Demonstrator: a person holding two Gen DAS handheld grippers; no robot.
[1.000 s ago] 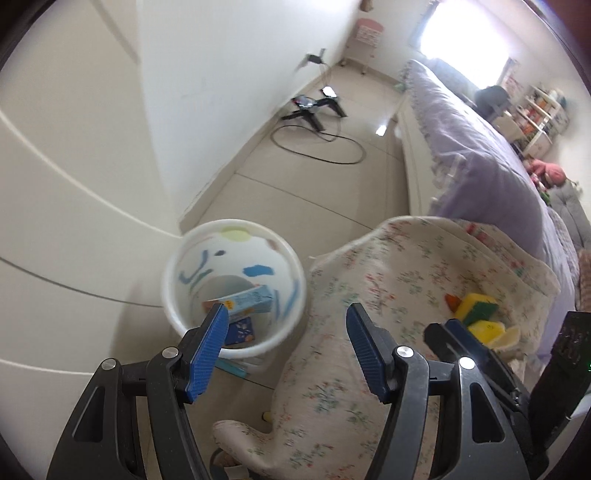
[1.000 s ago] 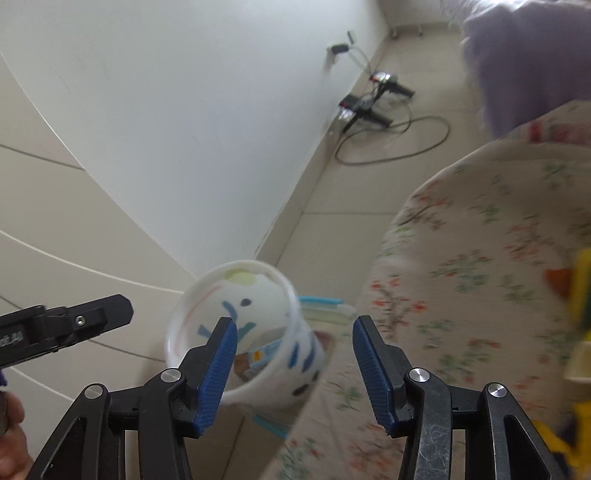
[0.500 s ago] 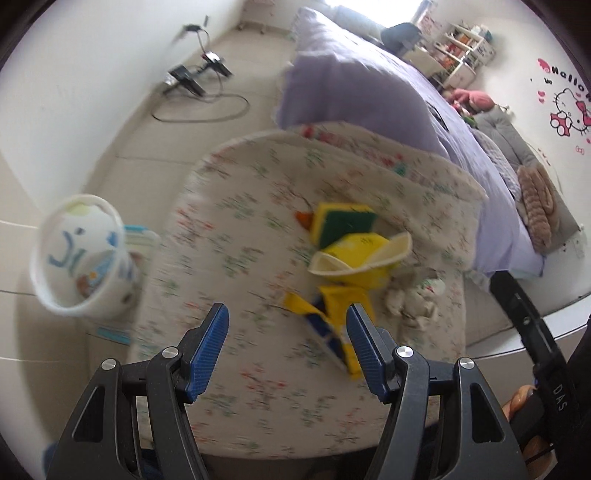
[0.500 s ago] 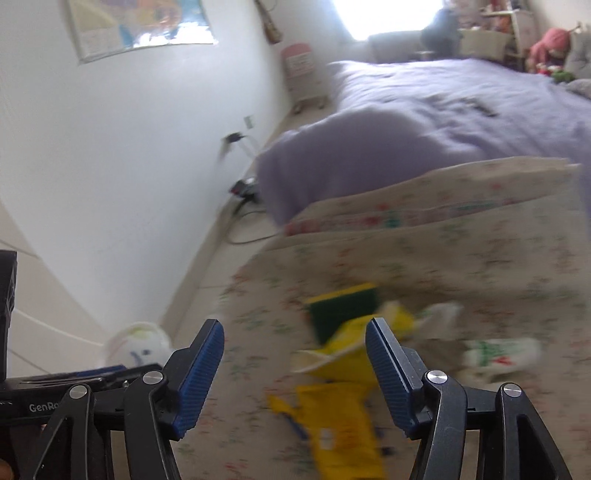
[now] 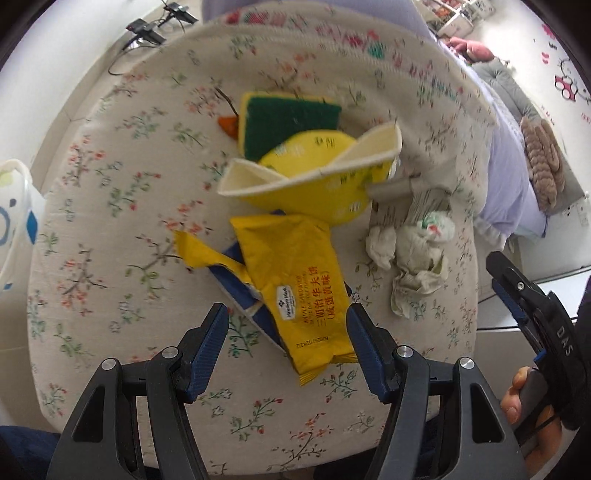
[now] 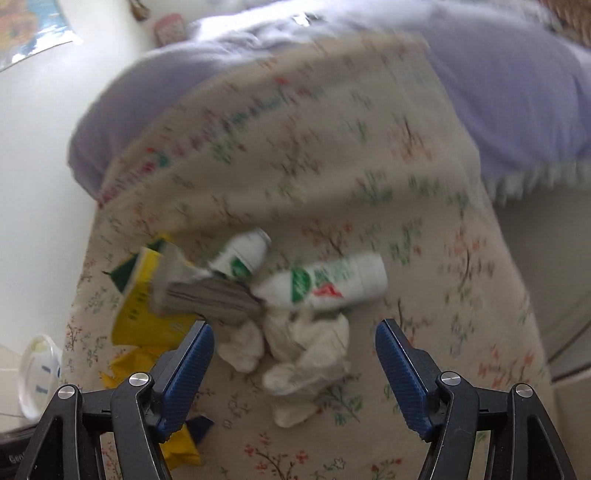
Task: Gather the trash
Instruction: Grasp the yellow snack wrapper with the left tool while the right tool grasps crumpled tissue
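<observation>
bare cloth [image 5: 110,206] left of wrapper [image 5: 295,284]

Left tongs [image 5: 286,332] spread wide, right tongs [image 6: 294,358] spread wide

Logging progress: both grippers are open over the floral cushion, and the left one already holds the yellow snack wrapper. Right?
Not quite. In the left wrist view the left gripper is open around the yellow snack wrapper without gripping it; it lies on the floral cushion. The right gripper is open too.

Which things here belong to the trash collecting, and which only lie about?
Job: yellow wrapper, crumpled tissue, white bottles, yellow paper bowl, sponge, white bin.

Lying about: floral cloth, purple bedding, floor cables.
</observation>
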